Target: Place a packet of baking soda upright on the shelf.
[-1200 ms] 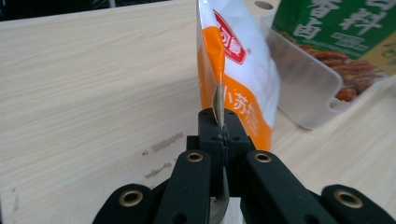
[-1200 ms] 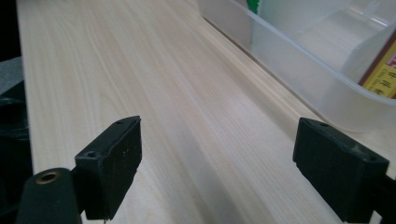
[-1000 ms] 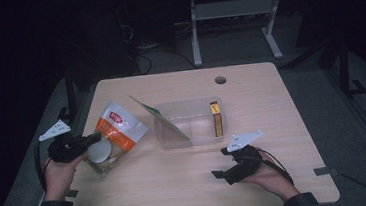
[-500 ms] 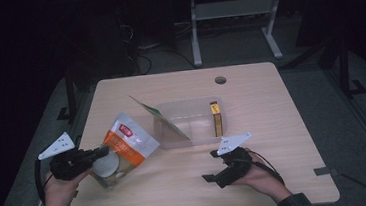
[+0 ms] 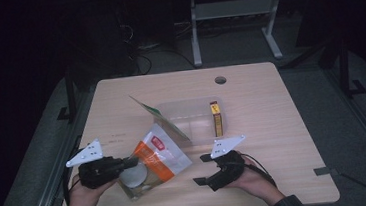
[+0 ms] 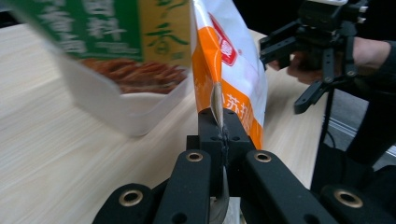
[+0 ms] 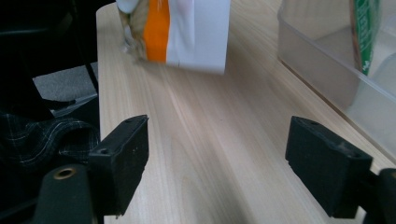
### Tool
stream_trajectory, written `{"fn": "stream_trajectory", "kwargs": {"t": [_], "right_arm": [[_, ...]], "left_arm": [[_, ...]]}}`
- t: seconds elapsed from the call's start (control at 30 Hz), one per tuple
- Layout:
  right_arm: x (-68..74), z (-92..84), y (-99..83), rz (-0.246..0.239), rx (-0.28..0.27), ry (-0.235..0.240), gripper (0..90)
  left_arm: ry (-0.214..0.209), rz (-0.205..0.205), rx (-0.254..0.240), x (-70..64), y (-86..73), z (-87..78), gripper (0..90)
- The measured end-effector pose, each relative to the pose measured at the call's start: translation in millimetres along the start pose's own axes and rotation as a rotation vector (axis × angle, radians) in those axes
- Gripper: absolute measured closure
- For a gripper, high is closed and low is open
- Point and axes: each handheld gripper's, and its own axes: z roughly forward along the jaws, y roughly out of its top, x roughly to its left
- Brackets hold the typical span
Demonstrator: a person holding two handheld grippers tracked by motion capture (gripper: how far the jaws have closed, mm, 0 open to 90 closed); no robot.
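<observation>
We look down on a pale wooden table (image 5: 273,125) that takes up the middle of the high view, with dark floor all around it.

Near the center of the table sits a clear plastic bin (image 5: 192,119). A small yellow box (image 5: 216,118) stands inside along its right wall. A green snack packet (image 5: 160,119) leans out over the bin's left rim, tilted toward the upper left.

Just below and left of the bin, in the lower left of the frame, we see an orange and white snack bag (image 5: 151,161). It is outside the bin, lifted at an angle, and it looks clear of the tabletop, though we cannot be sure.

The left gripper (image 5: 126,164) holds this bag. In the left gripper view its black jaws are pressed together on the bag's thin edge (image 6: 217,100).

The right gripper (image 5: 203,169) sits in the lower center of the high view, near the bag but not touching it. Its jaws stand wide apart, have just been narrowing a little, and have nothing between them. In the right gripper view the bag (image 7: 180,30) hangs in the upper left, beyond the jaws.

We judge the work about half done: the bag is out of the bin and in hand. Setting it down remains, and the packet and box are untouched.
</observation>
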Motion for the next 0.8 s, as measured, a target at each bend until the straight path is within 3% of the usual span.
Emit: {"fn": "stream_trajectory", "kwargs": {"t": [0.33, 0.53, 0.63, 0.73, 0.8], "right_arm": [[1.6, -2.1, -0.2, 0.016, -0.063, 0.086, 35.5], [2.0, -5.1, -4.1, 0.033, -0.071, 0.143, 60.8], [-0.7, -8.8, -4.0, 0.070, -0.084, 0.190, 75.4], [-2.6, -11.6, -4.6, 0.085, -0.096, 0.199, 82.4], [-4.0, -17.0, -4.5, 0.082, -0.123, 0.191, 89.1]], "left_arm": [[-0.098, 0.043, -0.001, -21.1, 13.8, 44.5, 89.8], [-0.129, 0.060, 0.008, -30.0, 18.7, 62.7, 89.8], [-0.128, 0.054, 0.001, -29.5, 18.0, 65.3, 89.8], [-0.115, 0.052, 0.001, -27.8, 16.9, 65.3, 89.7], [-0.118, 0.029, -0.012, -23.8, 14.0, 65.8, 89.7]]}}
